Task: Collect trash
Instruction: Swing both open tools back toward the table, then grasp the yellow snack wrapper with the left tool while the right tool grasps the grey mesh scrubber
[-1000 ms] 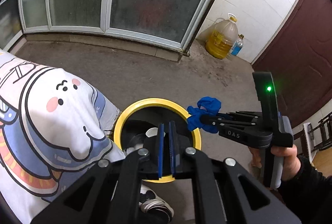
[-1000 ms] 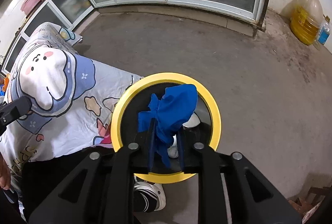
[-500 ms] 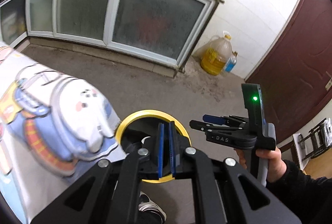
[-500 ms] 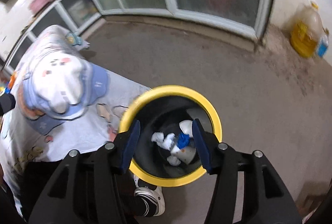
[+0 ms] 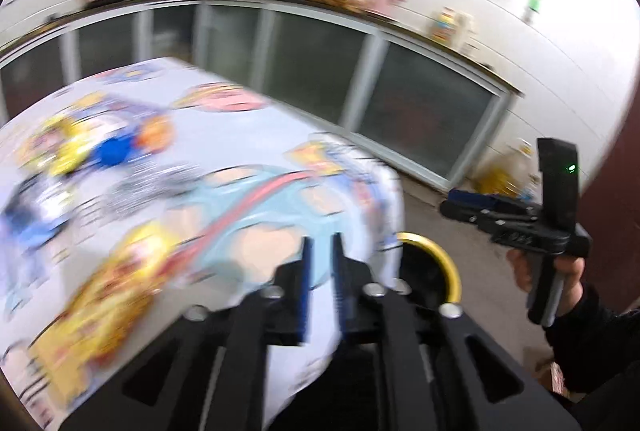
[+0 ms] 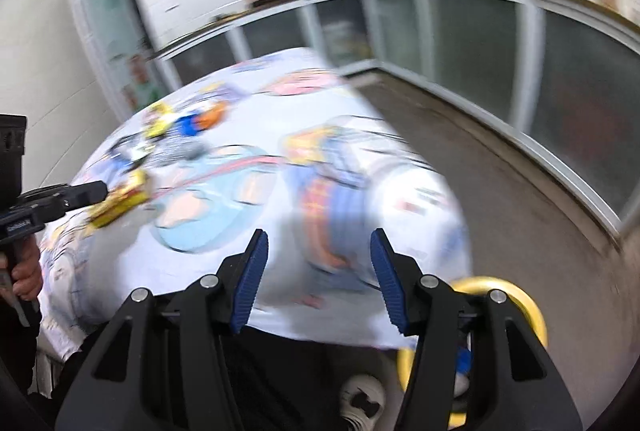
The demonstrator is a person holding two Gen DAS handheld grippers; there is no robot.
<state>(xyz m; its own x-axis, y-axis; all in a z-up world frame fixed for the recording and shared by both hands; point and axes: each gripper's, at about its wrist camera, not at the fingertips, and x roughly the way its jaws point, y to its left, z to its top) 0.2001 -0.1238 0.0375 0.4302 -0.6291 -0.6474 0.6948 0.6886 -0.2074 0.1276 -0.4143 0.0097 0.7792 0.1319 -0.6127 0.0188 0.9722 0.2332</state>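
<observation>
Trash (image 6: 124, 197) lies scattered on the table (image 6: 360, 167), toward its far left side: a yellow wrapper nearest, and beyond it a blurred cluster of yellow, blue and orange pieces (image 5: 108, 147) whose shapes cannot be made out. Motion blur smears them all into the cartoon print of the white cloth (image 5: 248, 199) covering the table. Both views are blurred. Right gripper (image 6: 320, 271) hangs over the near table edge with its blue-padded jaws wide apart and nothing between them. Left gripper (image 5: 320, 271) points over the table, its jaws nearly together with a narrow gap, holding nothing. Beside the table's right corner, on the floor (image 6: 520, 199), stands a yellow-rimmed bin (image 6: 532, 311), a bit of blue showing inside it. Frosted glass cabinets (image 5: 420, 111) line the far wall.
</observation>
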